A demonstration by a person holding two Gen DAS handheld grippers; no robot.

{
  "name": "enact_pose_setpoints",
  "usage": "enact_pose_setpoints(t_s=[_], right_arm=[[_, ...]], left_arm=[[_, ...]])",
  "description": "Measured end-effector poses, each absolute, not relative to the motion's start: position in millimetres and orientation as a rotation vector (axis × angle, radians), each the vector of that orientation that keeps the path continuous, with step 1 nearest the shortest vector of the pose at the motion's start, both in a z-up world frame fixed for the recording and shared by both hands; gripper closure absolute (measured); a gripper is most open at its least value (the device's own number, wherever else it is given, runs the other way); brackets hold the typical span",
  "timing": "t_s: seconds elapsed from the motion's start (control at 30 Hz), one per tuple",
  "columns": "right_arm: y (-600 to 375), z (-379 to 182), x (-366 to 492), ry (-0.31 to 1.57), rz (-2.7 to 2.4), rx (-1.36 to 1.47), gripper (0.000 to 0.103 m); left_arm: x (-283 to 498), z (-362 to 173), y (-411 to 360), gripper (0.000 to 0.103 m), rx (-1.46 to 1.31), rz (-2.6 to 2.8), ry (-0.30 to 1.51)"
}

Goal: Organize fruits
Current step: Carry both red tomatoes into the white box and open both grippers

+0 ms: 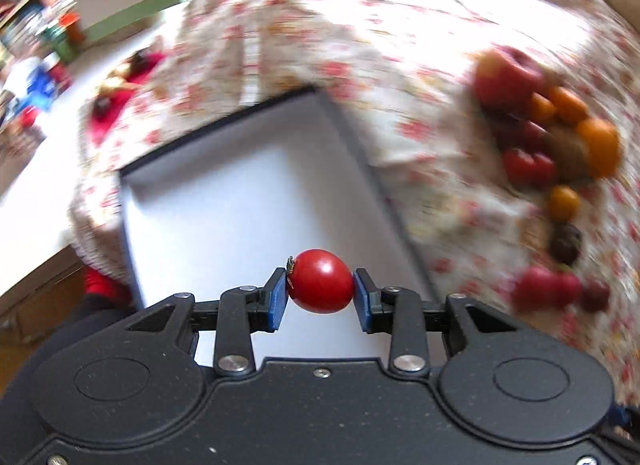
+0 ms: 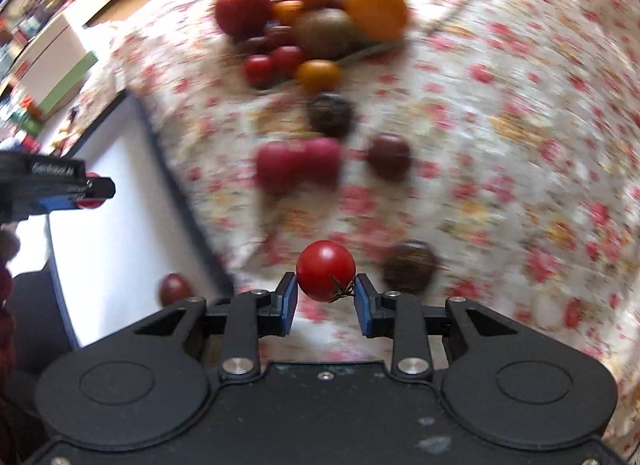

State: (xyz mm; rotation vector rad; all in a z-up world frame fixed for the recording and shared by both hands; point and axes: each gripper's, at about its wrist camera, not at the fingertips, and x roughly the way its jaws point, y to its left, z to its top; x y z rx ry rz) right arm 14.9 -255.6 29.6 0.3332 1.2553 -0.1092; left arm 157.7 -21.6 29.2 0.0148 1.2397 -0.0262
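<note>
My left gripper (image 1: 321,289) is shut on a red cherry tomato (image 1: 320,280) and holds it above the near part of a white tray with a dark rim (image 1: 224,185). My right gripper (image 2: 326,292) is shut on another red cherry tomato (image 2: 325,269) above the floral cloth, right of the tray (image 2: 120,201). The left gripper (image 2: 86,189) also shows in the right wrist view, over the tray. A dark red fruit (image 2: 175,288) lies in the tray's near corner. A pile of mixed fruit (image 2: 316,21) lies on the cloth ahead; it also shows in the left wrist view (image 1: 548,121).
A floral tablecloth (image 2: 500,125) covers the table. Loose dark and red fruits (image 2: 296,163) lie between the pile and my right gripper, one dark round fruit (image 2: 409,265) just right of it. A white box with a green band (image 1: 120,5) and cluttered shelves stand at the far left.
</note>
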Motion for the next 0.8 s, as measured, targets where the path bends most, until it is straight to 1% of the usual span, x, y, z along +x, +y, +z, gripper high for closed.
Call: enact_pose_setpoints(t_s=[0.17, 0.3, 0.47, 0.63, 0.8], right_arm=[[-209.3, 39.8, 42.8, 1.224, -0.005, 0.284, 0.071], [-173.5, 35.8, 69.5, 1.230, 0.061, 0.249, 0.071], [-131.3, 16.0, 102.8, 1.268, 0.100, 0.181, 0.071], [-103.5, -8.5, 127.7, 1.357, 0.146, 0.205, 0.071], [-86.4, -13.8, 144.7, 1.346, 0.132, 0.170, 0.071]], left_arm=[[172.2, 29.4, 20.8, 0.060, -0.039, 0.068, 1.260], [177.0, 11.5, 44.8, 0.060, -0.109, 0.105, 1.284], [177.2, -2.0, 55.4, 0.060, -0.145, 0.137, 1.325], [177.4, -4.1, 59.0, 0.060, -0.181, 0.134, 1.344], [178.9, -7.2, 66.2, 0.059, -0.223, 0.134, 1.367]])
